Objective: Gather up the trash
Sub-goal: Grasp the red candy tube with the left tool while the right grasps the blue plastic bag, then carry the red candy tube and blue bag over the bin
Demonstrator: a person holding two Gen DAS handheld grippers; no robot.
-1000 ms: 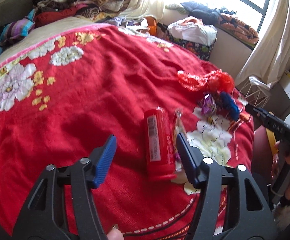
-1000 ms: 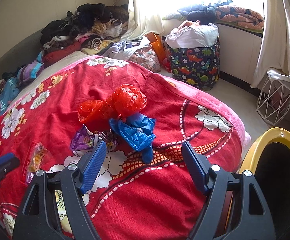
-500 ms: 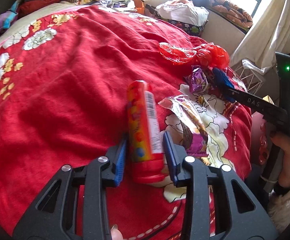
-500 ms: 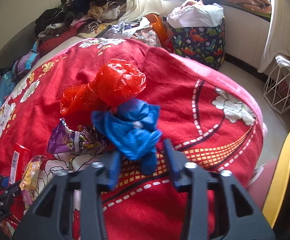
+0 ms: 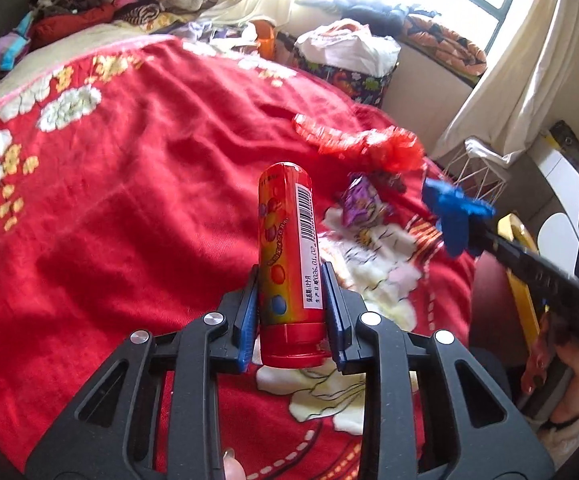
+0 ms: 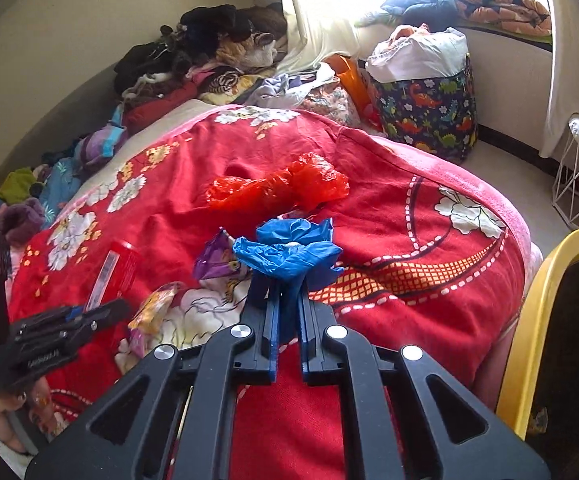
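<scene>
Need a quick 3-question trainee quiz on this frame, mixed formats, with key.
1. True or false: the left gripper is open above the red candy tube.
2. The right gripper is shut on: A) red plastic bag B) blue plastic bag C) purple wrapper
3. Fill in: the yellow-rimmed bin lies to the ____ of the red blanket in the right wrist view.

Key: 1 false; 2 B; 3 right
</scene>
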